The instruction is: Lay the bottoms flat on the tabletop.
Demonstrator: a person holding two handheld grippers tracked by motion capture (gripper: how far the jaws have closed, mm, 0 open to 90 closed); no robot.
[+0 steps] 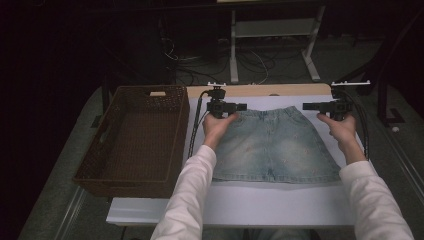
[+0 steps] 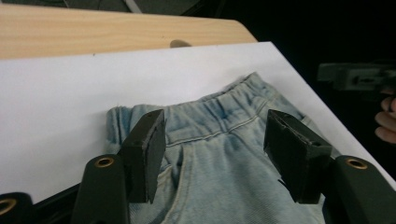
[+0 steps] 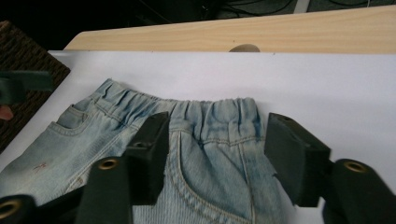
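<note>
Fingers [image 2: 149, 154] of both grippers spread wide, denim skirt [image 1: 275, 145] waistband corners lying between them, unpinched.

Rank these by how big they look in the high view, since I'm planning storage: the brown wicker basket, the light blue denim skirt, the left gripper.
1. Brown wicker basket, though it may be tied with the skirt.
2. Light blue denim skirt, looking close in area.
3. Left gripper, clearly smallest.

Faded denim skirt [image 1: 276, 145], woven wicker basket [image 1: 131, 175]
</note>
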